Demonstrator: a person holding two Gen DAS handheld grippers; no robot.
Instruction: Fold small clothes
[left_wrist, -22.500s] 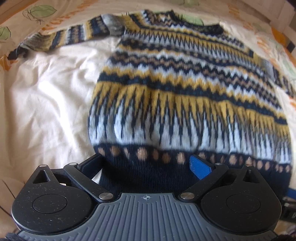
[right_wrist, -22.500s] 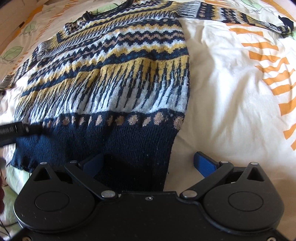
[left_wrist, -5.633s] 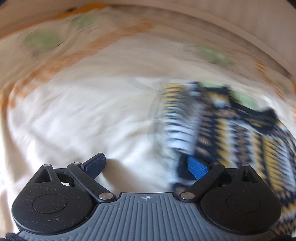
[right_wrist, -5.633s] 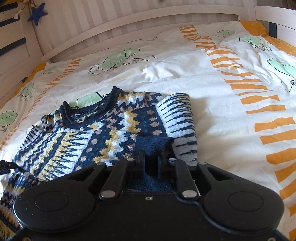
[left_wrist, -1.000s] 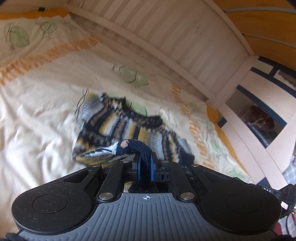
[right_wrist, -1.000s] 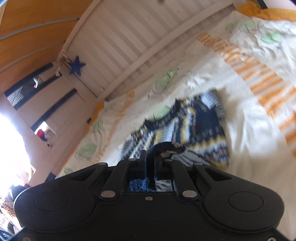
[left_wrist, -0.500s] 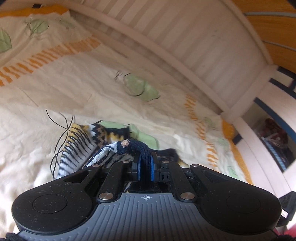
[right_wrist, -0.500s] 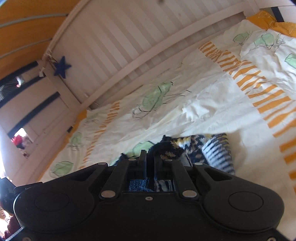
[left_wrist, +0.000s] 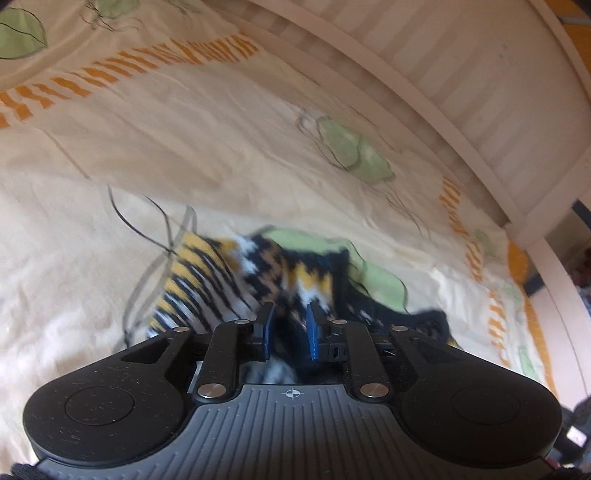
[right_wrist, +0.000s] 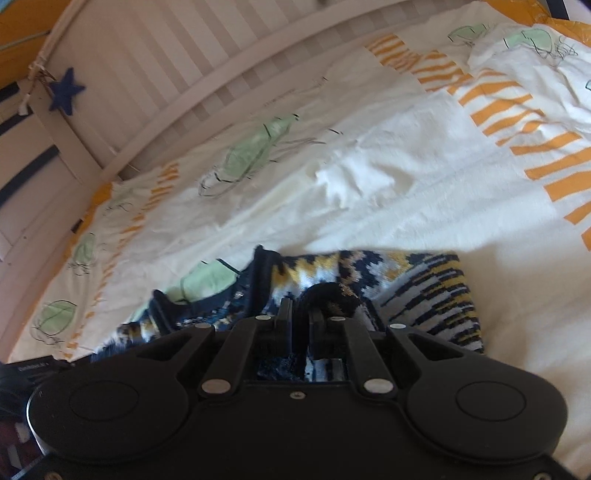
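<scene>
Fingers (left_wrist: 266, 325) over leaf-print bedspread (left_wrist: 184, 147), slatted headboard (left_wrist: 461, 74)

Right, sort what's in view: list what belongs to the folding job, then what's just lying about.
Belongs to the job:
- patterned sweater
- left gripper, jaws just opened, sweater between them
- right gripper, jaws pinching the navy hem

Just there:
- leaf-print bedspread
- white slatted bed rail
- blue star

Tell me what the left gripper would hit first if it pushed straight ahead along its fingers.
Most likely the patterned sweater lying just past the left gripper, then the bedspread beyond it; the blur makes depth uncertain.
</scene>
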